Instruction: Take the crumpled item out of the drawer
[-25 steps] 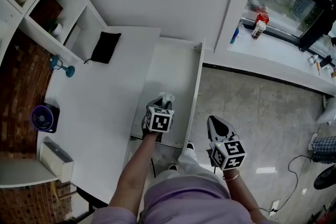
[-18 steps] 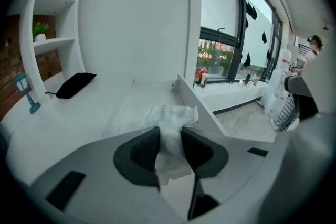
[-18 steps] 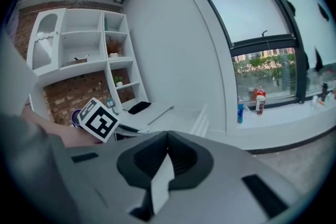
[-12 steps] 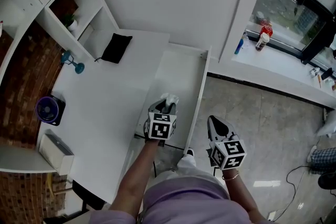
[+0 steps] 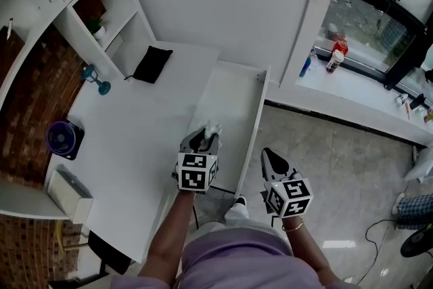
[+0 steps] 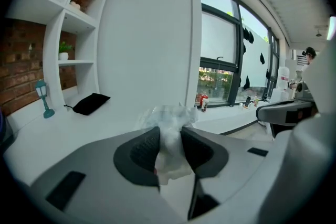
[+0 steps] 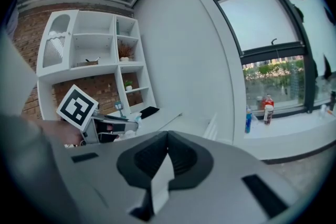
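My left gripper is shut on a crumpled white item, held above the near end of the open white drawer on the desk's right side. In the left gripper view the crumpled item is pinched between the two dark pads and bulges out above them. My right gripper hangs shut and empty over the tiled floor, to the right of the drawer. In the right gripper view its jaws meet at the tips with nothing between them, and the left gripper shows at the left.
The white desk bears a black pouch, a small blue lamp figure, a purple round device and a white box. Wall shelves rise at the left. Bottles stand on the windowsill at the right.
My left gripper, still holding the crumpled item, has drifted a little left and nearer, toward the desk edge. The right gripper has barely moved.
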Motion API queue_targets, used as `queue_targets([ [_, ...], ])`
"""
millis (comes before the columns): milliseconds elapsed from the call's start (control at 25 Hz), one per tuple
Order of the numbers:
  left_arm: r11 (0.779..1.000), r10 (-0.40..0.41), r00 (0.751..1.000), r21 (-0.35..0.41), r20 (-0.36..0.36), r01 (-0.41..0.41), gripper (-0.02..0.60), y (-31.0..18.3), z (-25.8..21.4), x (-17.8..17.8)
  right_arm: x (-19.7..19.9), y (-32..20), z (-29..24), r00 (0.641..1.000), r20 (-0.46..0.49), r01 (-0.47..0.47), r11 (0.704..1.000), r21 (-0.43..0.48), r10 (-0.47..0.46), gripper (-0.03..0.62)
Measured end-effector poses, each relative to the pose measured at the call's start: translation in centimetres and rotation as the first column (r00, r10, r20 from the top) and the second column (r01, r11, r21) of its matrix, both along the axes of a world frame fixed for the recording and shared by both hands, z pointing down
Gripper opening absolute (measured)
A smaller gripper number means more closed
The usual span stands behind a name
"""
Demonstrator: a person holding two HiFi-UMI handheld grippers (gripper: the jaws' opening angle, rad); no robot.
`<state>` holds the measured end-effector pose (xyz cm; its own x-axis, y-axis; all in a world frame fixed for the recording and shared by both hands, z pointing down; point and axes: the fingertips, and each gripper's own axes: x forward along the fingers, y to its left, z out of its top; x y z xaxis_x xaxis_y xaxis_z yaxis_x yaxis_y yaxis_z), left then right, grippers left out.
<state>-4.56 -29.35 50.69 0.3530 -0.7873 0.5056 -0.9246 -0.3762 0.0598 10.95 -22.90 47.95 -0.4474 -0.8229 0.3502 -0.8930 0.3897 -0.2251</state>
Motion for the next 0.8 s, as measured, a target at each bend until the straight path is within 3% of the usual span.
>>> queue_targets([
  [360, 0.996, -0.022, 0.998, 0.090, -0.062, 0.028, 0.127, 1.3, -3.9, -1.5, -0.1, 0.2, -1.3, 1.000, 0.004, -0.004, 1.000, 0.023, 0.004, 0.003],
  [800, 0.988, -0.064, 0.986, 0.127, -0.153, 0.084, 0.127, 4.3, -5.7, -3.4, 0.1, 0.4, -2.3, 1.000, 0.020, -0.013, 0.999, 0.049, 0.012, 0.003],
])
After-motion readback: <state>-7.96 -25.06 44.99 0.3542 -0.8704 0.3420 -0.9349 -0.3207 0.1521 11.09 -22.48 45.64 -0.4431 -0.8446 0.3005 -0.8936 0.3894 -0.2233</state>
